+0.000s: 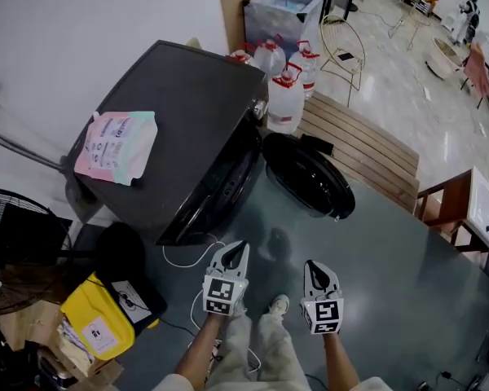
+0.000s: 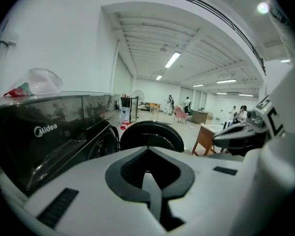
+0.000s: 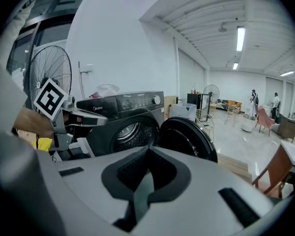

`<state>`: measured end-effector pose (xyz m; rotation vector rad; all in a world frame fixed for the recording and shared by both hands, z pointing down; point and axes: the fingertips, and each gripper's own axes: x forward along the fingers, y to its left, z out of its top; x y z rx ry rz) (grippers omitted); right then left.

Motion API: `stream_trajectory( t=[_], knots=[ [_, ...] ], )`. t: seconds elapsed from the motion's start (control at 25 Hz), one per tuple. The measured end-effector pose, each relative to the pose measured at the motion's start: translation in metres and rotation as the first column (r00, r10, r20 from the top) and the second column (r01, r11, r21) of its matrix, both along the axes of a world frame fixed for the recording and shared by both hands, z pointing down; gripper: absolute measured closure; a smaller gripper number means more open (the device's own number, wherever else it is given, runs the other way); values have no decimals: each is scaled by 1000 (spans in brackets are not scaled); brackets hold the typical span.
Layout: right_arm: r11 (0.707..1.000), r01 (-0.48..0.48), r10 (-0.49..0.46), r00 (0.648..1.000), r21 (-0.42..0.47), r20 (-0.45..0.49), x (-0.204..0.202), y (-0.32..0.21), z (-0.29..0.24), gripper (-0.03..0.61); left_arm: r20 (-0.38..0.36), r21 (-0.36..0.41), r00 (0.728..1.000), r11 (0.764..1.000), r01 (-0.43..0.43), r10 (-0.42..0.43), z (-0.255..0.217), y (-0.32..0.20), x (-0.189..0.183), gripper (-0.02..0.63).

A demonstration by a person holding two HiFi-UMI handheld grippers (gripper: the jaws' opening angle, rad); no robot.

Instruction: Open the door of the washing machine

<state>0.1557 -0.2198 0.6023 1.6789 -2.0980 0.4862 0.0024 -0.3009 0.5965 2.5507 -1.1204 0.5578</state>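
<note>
The door [image 1: 307,175] of the washing machine [image 1: 173,120] already stands swung wide, hinged on the side towards the water bottles [image 1: 286,96]. In my right gripper view the drum [image 3: 124,132] shows bare beside it. So I judge the opening itself done; what is left is to get clear cleanly.

My left gripper [image 1: 237,249] has its jaws pressed together on nothing. My right gripper [image 1: 315,268] is the same, jaws together and empty. Both hang over the floor in front of the machine, well apart from the door and from each other.

To do this well, I should keep both grippers on my side of the door's rim, so that no brush nudges it back towards the drum. I should also mind the white cable [image 1: 186,260] on the floor just beside my left gripper, and confirm that the door rests open unaided.
</note>
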Motion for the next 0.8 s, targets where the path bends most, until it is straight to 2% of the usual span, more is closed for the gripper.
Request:
stream_trajectory(
  t=[0.36,0.8],
  knots=[
    [996,4,-1,1000,91,-31,-8,-8,-99,580,-25,39,999,999,37,-36,-85,17,-34,606],
    [977,7,6,998,214,-60,-9,3,-209,580,-44,134,998,990,45,-40,-191,41,-44,606]
  ],
)
